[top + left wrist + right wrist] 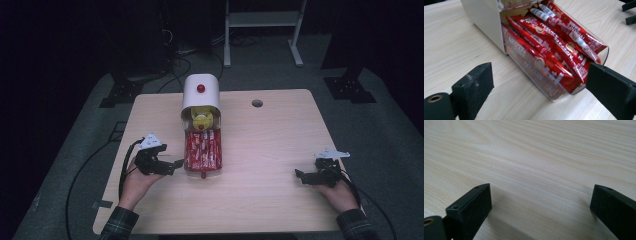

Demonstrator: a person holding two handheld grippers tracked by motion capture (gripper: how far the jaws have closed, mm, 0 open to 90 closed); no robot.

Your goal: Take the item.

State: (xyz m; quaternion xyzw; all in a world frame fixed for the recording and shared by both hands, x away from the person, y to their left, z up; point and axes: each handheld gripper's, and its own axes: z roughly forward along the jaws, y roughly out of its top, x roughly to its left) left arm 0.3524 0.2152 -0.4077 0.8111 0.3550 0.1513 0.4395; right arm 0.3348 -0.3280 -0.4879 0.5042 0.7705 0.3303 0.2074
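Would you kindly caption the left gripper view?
Open left gripper facing a clear drawer of red sachets.

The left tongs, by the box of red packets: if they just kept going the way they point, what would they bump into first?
Most likely the clear drawer full of red coffee sticks. The left tongs stand open with its near corner between their jaws, one jaw already close beside the rounded front end. Exact depth is hard to judge.

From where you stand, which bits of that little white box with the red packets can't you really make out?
- Inside the white box: its domed cover hides the back, high view.
- Yellow object under the cover: too small and blurred to identify, high view.
- Lower red packets: covered by those stacked above, left gripper view.
- Box top: cut off by the upper edge, left gripper view.
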